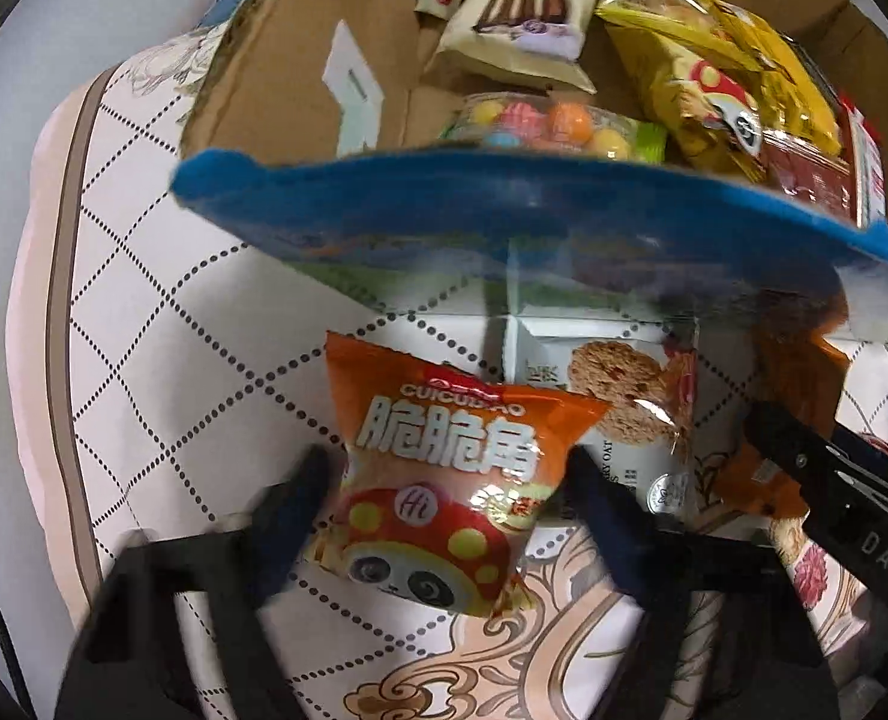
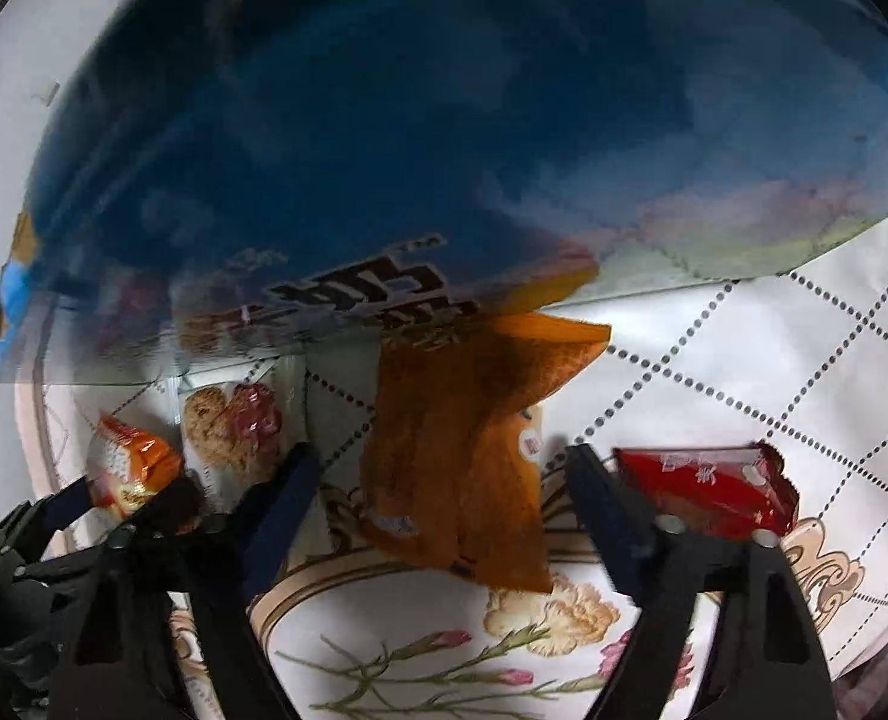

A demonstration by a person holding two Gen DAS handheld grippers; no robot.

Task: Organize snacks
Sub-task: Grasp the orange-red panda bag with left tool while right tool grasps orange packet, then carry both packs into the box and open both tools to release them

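Your left gripper [image 1: 450,480] sits low in the frame with its jaws spread wide around the orange Cuicubao crisp bag [image 1: 444,474]; the fingers flank the bag on both sides, but you have not pinched it yet. The bag lies on the patterned bedspread [image 1: 162,360], overlapping the oat-cookie packet [image 1: 624,408] just to its right. Across the middle of the frame runs the blue snack bag [image 1: 504,222], blurred, and behind it, in the upper half, the cardboard box [image 1: 300,72] already holds a chocolate-wafer pack [image 1: 522,24], a tub of coloured sweets [image 1: 540,126] and a yellow crisp bag [image 1: 714,78].

Your right gripper [image 2: 438,480] is likewise agape, with a plain orange bag [image 2: 462,450] lying between its fingers, seemingly back side up; whether anything touches it is unclear. A red packet [image 2: 708,492] rests just outside the right finger, at lower right.

The step in hand looks like a pick-up for both grippers. Next, close on each bag near its middle, gently, since puffed bags tend to slip or crush, then lift clear of the neighbouring packets before carrying toward the box.
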